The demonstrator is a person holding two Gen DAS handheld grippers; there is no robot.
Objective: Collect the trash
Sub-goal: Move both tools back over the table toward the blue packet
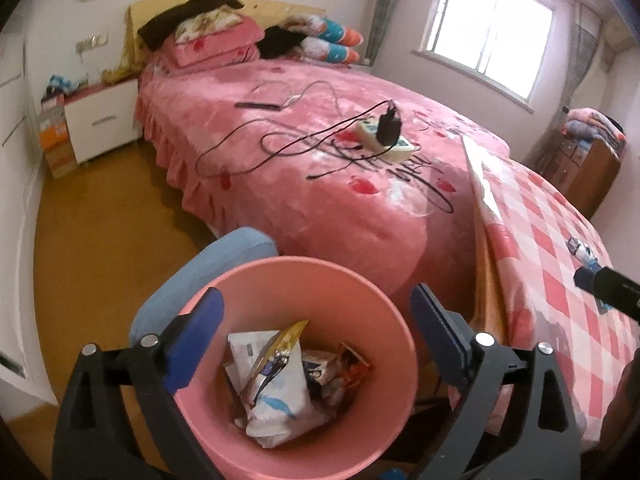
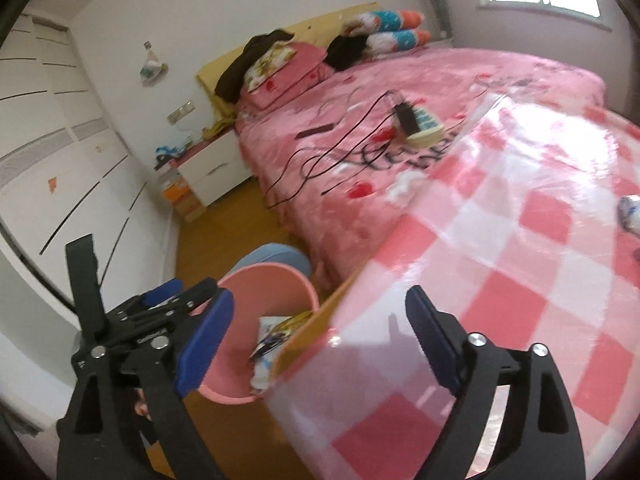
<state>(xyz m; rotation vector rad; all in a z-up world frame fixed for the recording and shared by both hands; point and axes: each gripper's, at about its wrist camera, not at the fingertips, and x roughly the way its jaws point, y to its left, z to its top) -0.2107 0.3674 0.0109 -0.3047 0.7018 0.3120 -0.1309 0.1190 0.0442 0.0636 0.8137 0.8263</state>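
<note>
A pink bin stands on the floor beside the table and holds several wrappers and packets. My left gripper is open and empty, right above the bin's mouth. The bin also shows in the right wrist view, with the left gripper over its left rim. My right gripper is open and empty, above the table's near left edge. A small blue and white item lies on the checked tablecloth; it shows at the right edge of the right wrist view.
A bed with a pink cover lies behind the bin, with a power strip, charger and cables on it. A blue stool stands next to the bin. A nightstand and white wardrobe are at the left.
</note>
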